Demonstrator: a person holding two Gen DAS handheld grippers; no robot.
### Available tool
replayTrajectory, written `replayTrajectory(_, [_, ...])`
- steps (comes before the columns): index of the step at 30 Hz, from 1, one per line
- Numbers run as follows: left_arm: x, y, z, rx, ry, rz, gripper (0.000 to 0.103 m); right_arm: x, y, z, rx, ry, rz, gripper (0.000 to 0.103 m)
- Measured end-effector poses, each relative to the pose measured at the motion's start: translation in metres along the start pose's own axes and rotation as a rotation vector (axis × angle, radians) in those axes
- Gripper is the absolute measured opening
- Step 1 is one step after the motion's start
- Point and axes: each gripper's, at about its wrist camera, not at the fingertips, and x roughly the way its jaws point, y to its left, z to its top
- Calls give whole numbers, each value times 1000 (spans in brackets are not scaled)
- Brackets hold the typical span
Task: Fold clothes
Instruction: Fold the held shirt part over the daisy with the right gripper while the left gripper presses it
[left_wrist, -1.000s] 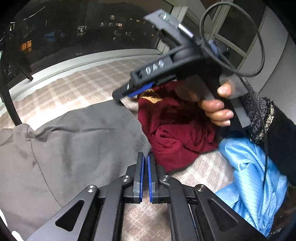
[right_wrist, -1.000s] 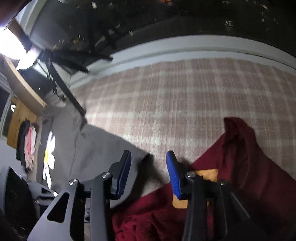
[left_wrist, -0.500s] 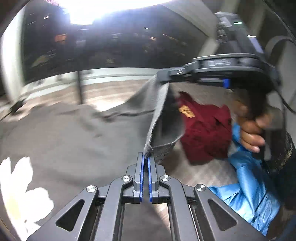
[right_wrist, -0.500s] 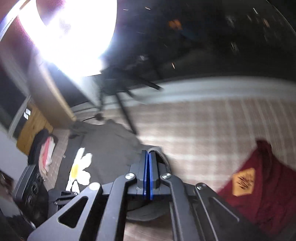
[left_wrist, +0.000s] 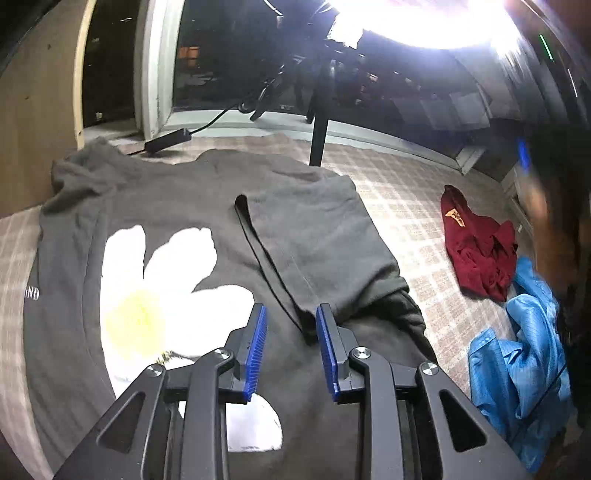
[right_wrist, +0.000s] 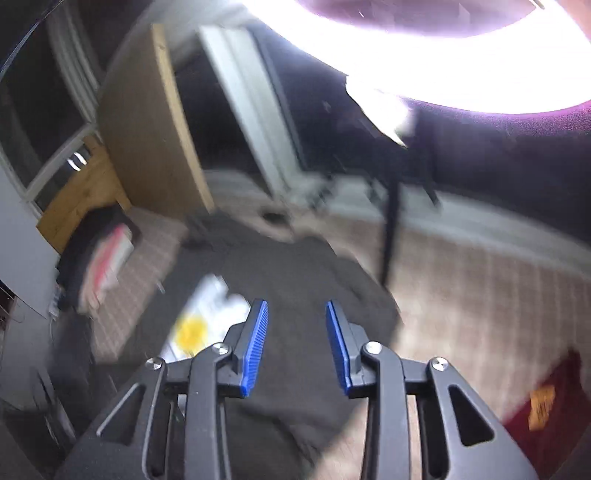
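Left gripper (left_wrist: 290, 325) opening, blue pads apart above the folded-over edge of the grey sweatshirt (left_wrist: 303, 229), nothing pinched. Right gripper (right_wrist: 297, 321) opening too, jaws empty over the same garment, view blurred. The sweatshirt lies spread on the checked bedcover (left_wrist: 417, 206), daisy print (left_wrist: 159, 291) up; maroon shirt (left_wrist: 476, 251) and blue garment (left_wrist: 517, 369) heaped well apart.

Dark windows (left_wrist: 229, 55), glaring lamp (left_wrist: 424, 18)

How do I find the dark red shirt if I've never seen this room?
Start at the big grey top with the white daisy, spread on the checked cover. Look to its right, past a strip of bare cover: the dark red shirt lies crumpled beside a shiny blue garment. Only the red one has a small yellow patch.
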Motion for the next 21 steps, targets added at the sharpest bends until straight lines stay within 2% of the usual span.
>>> replayTrajectory(3, [11, 2, 9, 9, 55, -69, 28, 7, -17, -49, 70, 100, -5, 33])
replayTrajectory(5, [18, 0, 15, 42, 68, -53, 28, 19, -15, -80, 80, 162, 1, 33])
replayTrajectory(7, [28, -1, 27, 65, 73, -20, 28, 31, -9, -98, 62, 183, -26, 33])
replayTrajectory(10, [45, 5, 52, 93, 58, 21, 30, 38, -4, -105, 38, 169, -53, 33])
replayTrajectory(16, [96, 13, 89, 164, 127, 78, 44, 43, 0, -110, -6, 162, -44, 33])
replayTrajectory(17, [103, 12, 91, 182, 136, 80, 41, 41, 1, -111, -17, 158, -44, 33])
replayTrajectory(18, [106, 10, 91, 199, 137, 72, 30, 41, 1, -111, -22, 153, -40, 33])
replayTrajectory(19, [105, 7, 91, 216, 129, 57, 12, 40, 1, -111, -23, 147, -34, 33])
replayTrajectory(20, [104, 5, 90, 234, 122, 41, 6, 38, 0, -112, -22, 139, -26, 30])
replayTrajectory(21, [102, 2, 90, 249, 111, 35, 6, 39, -1, -113, -24, 137, -22, 25])
